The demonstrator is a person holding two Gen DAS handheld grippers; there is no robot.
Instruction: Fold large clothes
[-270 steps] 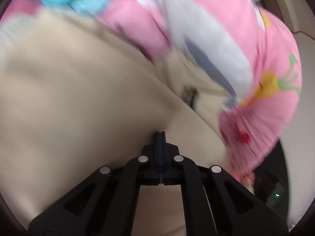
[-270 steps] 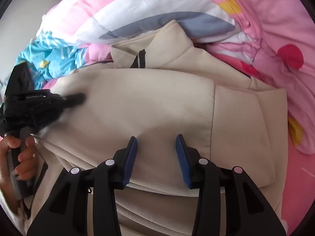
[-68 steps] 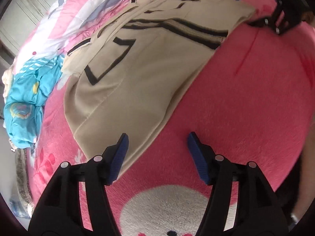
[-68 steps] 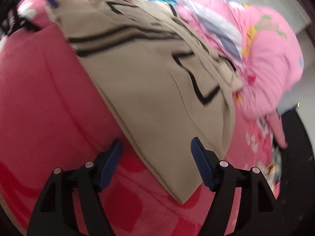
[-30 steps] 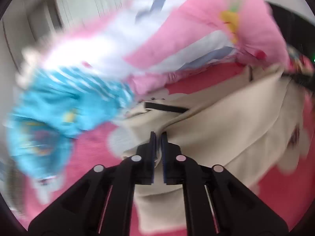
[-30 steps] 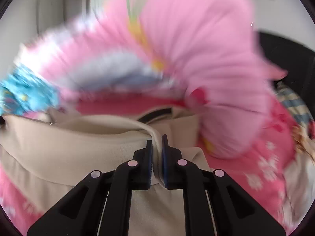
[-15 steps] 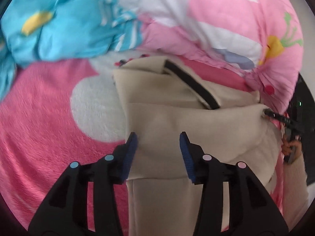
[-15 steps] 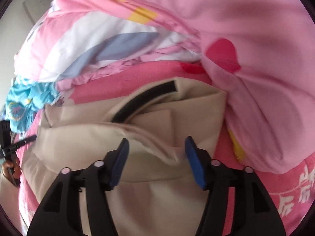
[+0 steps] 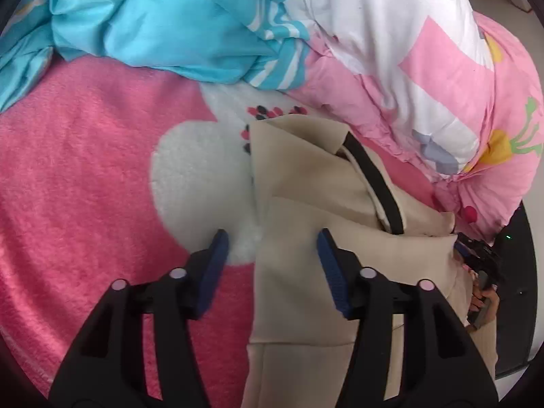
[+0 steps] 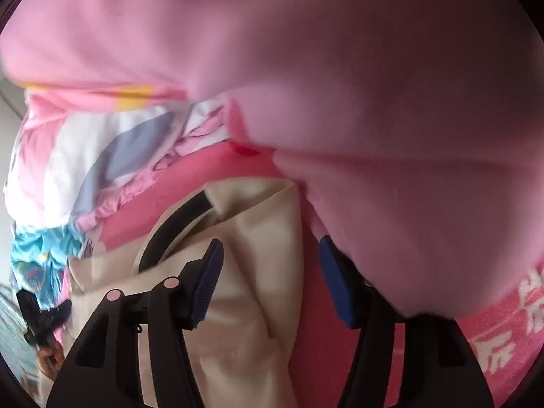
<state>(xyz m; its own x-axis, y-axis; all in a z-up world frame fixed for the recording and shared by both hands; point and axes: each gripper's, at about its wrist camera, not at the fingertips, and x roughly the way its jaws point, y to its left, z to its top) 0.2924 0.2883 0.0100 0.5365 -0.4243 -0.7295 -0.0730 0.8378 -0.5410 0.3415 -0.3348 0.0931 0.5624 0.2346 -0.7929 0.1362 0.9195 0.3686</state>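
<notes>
Beige black-trimmed fabric jacket (image 9: pixel 306 248) lies folded on the pink plush bed blanket (image 9: pixel 74 176). Both grippers' jaws are opening, each straddling an edge unclamped: left gripper (image 9: pixel 270 268) beside a crumpled blue quilt (image 9: pixel 163 23), visible whole only here; right gripper (image 10: pixel 270 278) under a blurred pink quilt (image 10: pixel 374 102).

Right hand-held gripper (image 10: pixel 270 255) opening above beige garment (image 10: pixel 244 306); blurred pink, perhaps bedding (image 10: pixel 391 102), looms

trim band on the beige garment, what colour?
Black trim band on the beige garment; clearest in the left wrist view.
</notes>
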